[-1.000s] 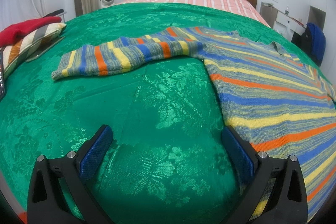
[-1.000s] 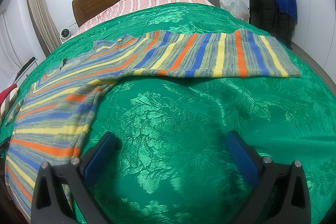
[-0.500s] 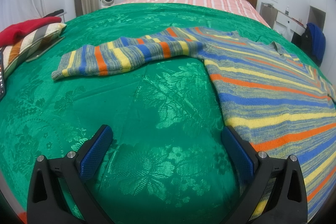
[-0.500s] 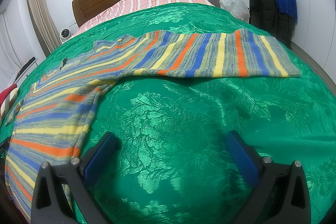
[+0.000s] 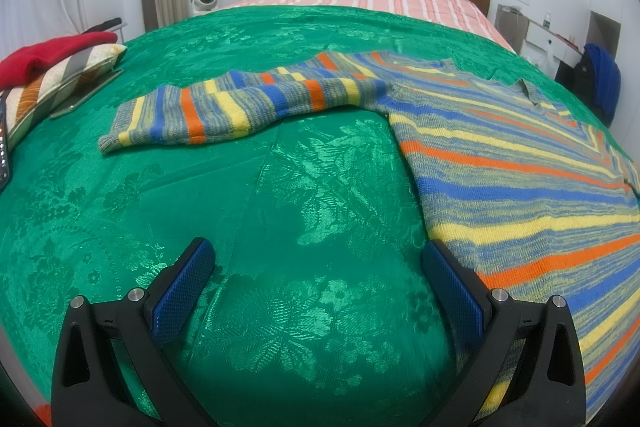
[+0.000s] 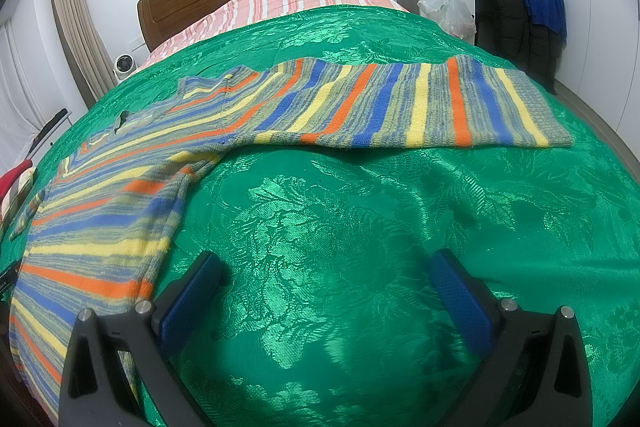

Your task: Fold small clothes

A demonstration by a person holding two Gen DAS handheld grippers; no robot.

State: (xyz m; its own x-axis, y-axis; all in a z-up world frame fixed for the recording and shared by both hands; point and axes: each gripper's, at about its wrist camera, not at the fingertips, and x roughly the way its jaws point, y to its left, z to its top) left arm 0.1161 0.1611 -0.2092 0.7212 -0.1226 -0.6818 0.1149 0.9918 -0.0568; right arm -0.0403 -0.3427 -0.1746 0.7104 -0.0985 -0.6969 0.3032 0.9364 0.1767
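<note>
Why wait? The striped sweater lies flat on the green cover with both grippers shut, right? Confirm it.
Not quite: the left gripper and right gripper are both open, as each wrist view shows. The sweater does lie flat on the green cover.

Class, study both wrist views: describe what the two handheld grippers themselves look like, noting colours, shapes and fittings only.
The left gripper and right gripper look alike. Each has two black angular fingers with triangular cut-outs near the base. Flat, finely textured blue pads line the inner faces. Round silver bolt heads sit on top of each finger. No cables, markings, hands or sleeves show.
</note>
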